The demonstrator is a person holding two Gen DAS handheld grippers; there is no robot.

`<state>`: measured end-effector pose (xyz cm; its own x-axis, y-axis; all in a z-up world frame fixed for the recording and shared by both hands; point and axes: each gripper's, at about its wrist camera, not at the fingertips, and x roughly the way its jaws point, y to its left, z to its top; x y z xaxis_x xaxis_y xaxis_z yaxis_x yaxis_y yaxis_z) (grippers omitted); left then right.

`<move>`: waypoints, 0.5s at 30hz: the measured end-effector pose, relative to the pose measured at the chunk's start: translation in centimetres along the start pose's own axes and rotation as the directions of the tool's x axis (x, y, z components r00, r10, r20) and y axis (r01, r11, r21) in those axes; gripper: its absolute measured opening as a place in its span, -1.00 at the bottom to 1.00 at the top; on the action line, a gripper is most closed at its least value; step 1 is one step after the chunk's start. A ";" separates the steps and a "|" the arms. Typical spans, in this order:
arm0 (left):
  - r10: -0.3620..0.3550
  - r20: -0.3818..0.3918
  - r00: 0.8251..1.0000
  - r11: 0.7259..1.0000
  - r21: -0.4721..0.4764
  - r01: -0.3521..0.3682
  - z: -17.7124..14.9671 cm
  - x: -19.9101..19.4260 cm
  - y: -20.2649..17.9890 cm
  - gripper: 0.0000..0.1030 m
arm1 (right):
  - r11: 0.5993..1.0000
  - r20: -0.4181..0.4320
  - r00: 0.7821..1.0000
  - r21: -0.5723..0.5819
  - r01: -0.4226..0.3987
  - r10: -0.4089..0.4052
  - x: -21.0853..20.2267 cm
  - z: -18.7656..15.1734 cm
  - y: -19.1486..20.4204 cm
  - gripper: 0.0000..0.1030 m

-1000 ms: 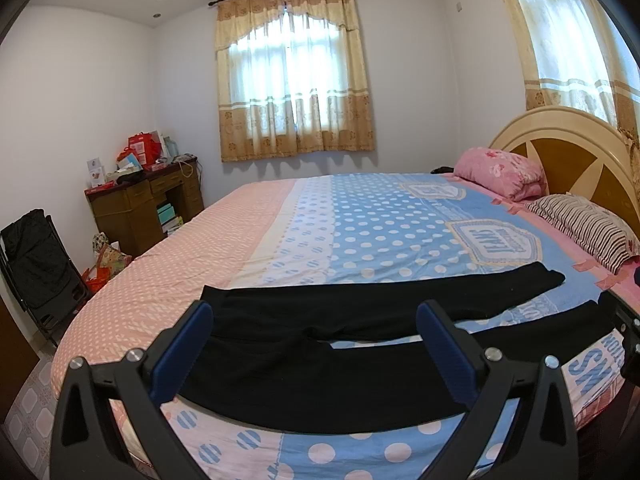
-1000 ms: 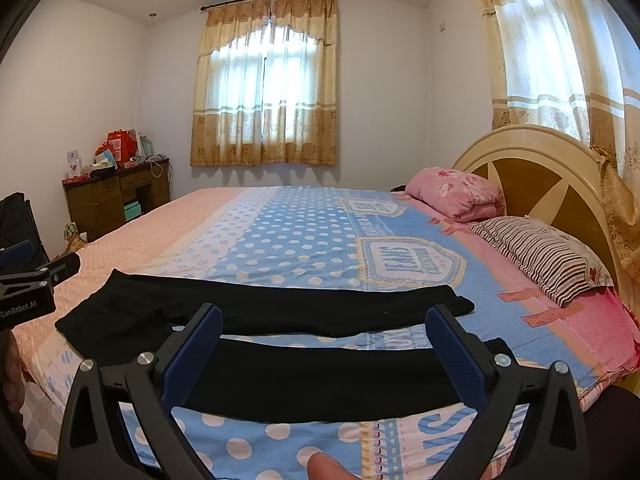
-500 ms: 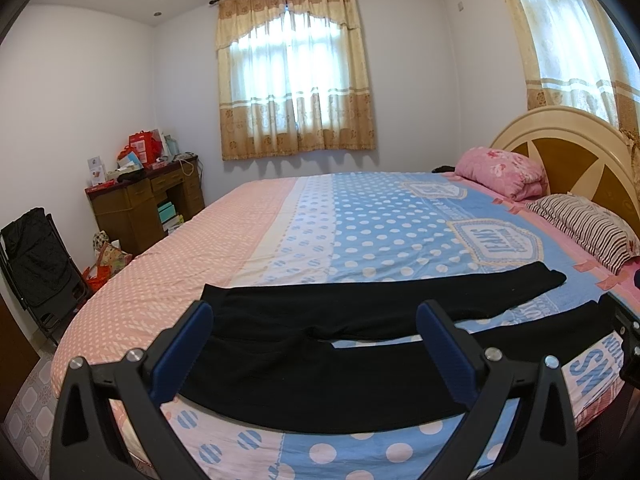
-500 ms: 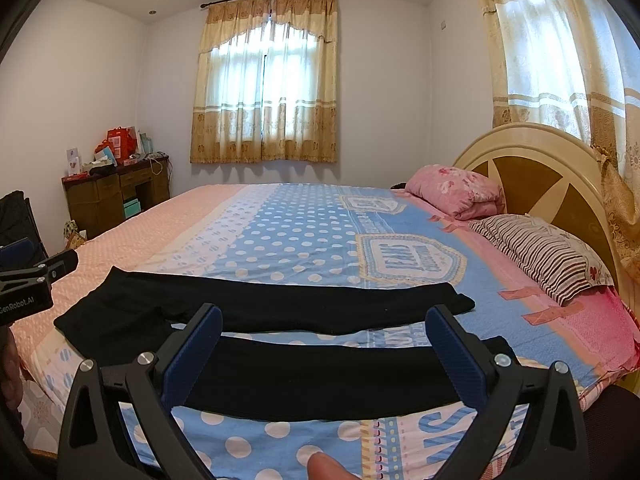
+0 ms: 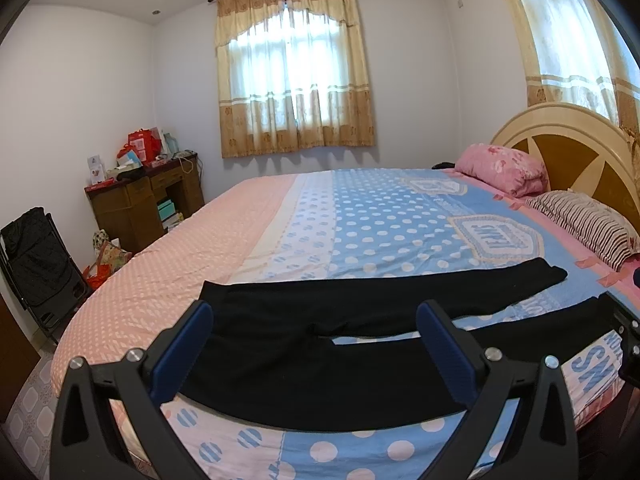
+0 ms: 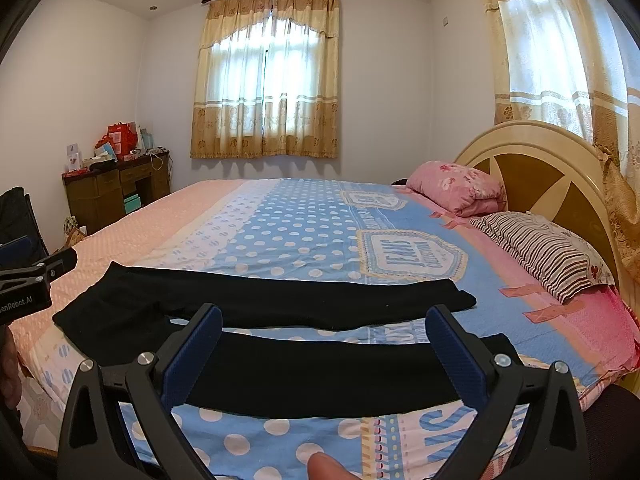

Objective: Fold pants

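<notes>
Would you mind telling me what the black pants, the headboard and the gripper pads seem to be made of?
The black pants look like a soft matte knit, lying limp and flat without sheen; the exact fibre is unclear. The headboard appears to be cream-painted wood with glossy brown inset panels. The fingers of the right gripper carry blue pads with a fine ribbed texture, probably rubber or textured plastic, on black plastic-looking arms.

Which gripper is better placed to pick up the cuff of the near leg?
Probably the right gripper: it hangs open over the near leg of the black pants, close to its cuff. The left gripper, also open, faces the waist end.
</notes>
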<state>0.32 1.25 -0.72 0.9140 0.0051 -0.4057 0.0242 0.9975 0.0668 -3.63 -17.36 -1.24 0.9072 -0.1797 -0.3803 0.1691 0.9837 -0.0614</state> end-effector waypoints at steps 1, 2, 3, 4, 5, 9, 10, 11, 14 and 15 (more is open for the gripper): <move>0.000 -0.002 1.000 1.000 0.001 0.000 -0.2 0.1 0.0 1.00 | 1.000 -0.002 1.000 -0.001 0.001 -0.001 0.1 -0.1 0.0 0.98; -0.001 -0.004 1.000 1.000 0.002 0.001 -0.4 0.1 0.1 1.00 | 1.000 -0.002 1.000 -0.001 0.002 -0.002 0.1 -0.1 0.0 0.98; -0.001 -0.007 1.000 1.000 0.002 0.001 -0.6 0.3 0.0 1.00 | 1.000 -0.004 1.000 -0.002 0.003 -0.003 0.1 -0.1 0.0 0.98; 0.000 -0.009 1.000 1.000 0.002 0.000 -0.6 0.4 0.0 1.00 | 1.000 -0.007 1.000 -0.003 0.003 -0.003 0.2 -0.3 0.0 0.98; 0.000 -0.010 1.000 1.000 0.002 0.000 -0.7 0.4 0.0 1.00 | 1.000 -0.010 1.000 -0.004 0.003 -0.003 0.3 -0.2 0.0 0.98; -0.001 -0.018 1.000 1.000 0.004 0.001 -0.7 0.5 -0.1 1.00 | 1.000 -0.016 1.000 -0.007 0.003 -0.003 0.6 -0.2 0.0 0.98; 0.000 -0.021 1.000 1.000 0.007 0.000 -0.7 0.5 -0.1 1.00 | 1.000 -0.017 1.000 -0.008 0.002 -0.002 0.6 -0.2 0.1 0.98; 0.003 -0.027 1.000 1.000 0.010 -0.003 -0.7 0.7 -0.1 1.00 | 1.000 -0.018 1.000 -0.009 0.001 -0.001 0.7 -0.3 0.1 0.98; 0.007 -0.042 0.999 1.000 0.016 -0.006 -0.9 1.3 0.1 1.00 | 1.000 -0.027 1.000 -0.016 -0.001 0.001 1.1 -0.4 0.3 0.98; 0.008 -0.048 0.999 1.000 0.022 -0.007 -0.9 1.8 0.1 1.00 | 1.000 -0.032 0.999 -0.018 -0.003 0.003 1.2 -0.4 0.2 0.98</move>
<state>1.60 1.42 -2.24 0.8936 0.0161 -0.4486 0.0272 0.9956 0.0899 -2.63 -17.34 -2.12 0.8951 -0.1766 -0.4094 0.1592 0.9843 -0.0765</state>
